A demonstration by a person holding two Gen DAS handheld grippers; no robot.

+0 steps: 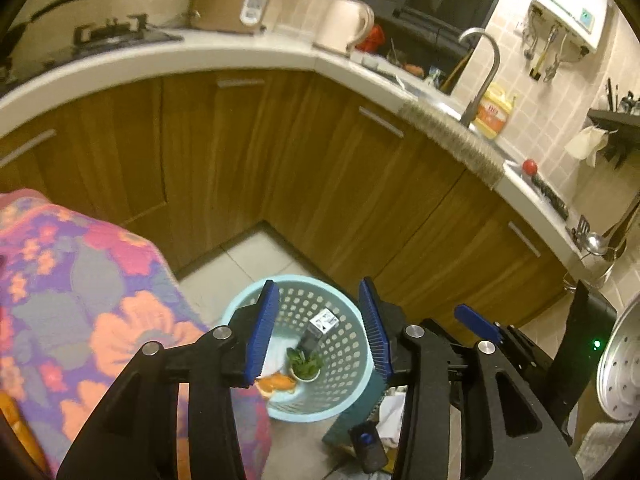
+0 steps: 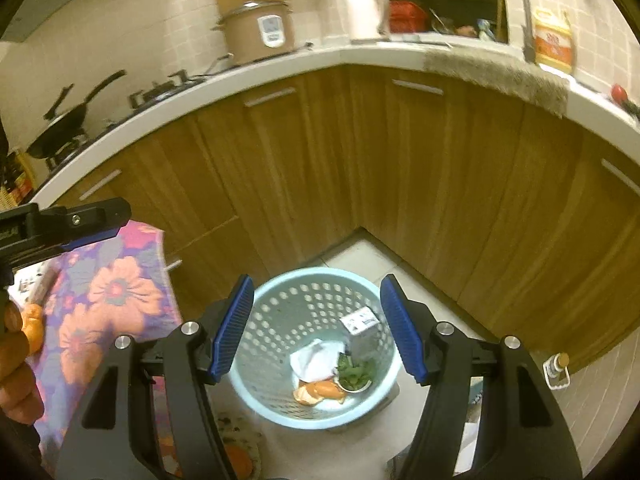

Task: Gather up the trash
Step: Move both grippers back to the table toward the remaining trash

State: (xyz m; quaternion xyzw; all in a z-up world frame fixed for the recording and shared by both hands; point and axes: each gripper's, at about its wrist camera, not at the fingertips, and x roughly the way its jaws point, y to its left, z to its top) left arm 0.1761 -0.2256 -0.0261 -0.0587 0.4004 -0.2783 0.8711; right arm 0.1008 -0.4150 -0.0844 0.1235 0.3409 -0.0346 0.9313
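Black gripper arms with ribbed blue pads fill the bottom of both views. On the left gripper (image 1: 320, 328) the jaws stand apart with nothing between them; the right gripper (image 2: 318, 328) also has its jaws wide apart and empty. Both hang above a pale blue plastic basket (image 2: 280, 396), round, with rows of holes through its wall, standing on light floor tiles (image 2: 360, 256) in the corner where 2 runs of cabinets meet.

Inside the basket lies the trash: a small grey carton (image 2: 362, 334) leaning upright against the wall, a crumpled white tissue (image 2: 316, 356), orange peel (image 2: 318, 392) and a small cup of green leaves (image 2: 354, 374) touching one another on the bottom.

Cabinets (image 2: 320, 160) are brown wood grain with slim metal handles, under a smooth white counter (image 2: 280, 66). On the counter stand a brown rice cooker (image 2: 258, 32), a white kettle (image 2: 366, 10), a black pan (image 2: 66, 120) on the stove, and a curved steel tap (image 1: 482, 76) by a yellow bottle (image 1: 494, 112). Beige square tiles cover the wall.

At left, a quilted cloth (image 1: 80, 300) with orange and pink flowers drapes over a table edge.
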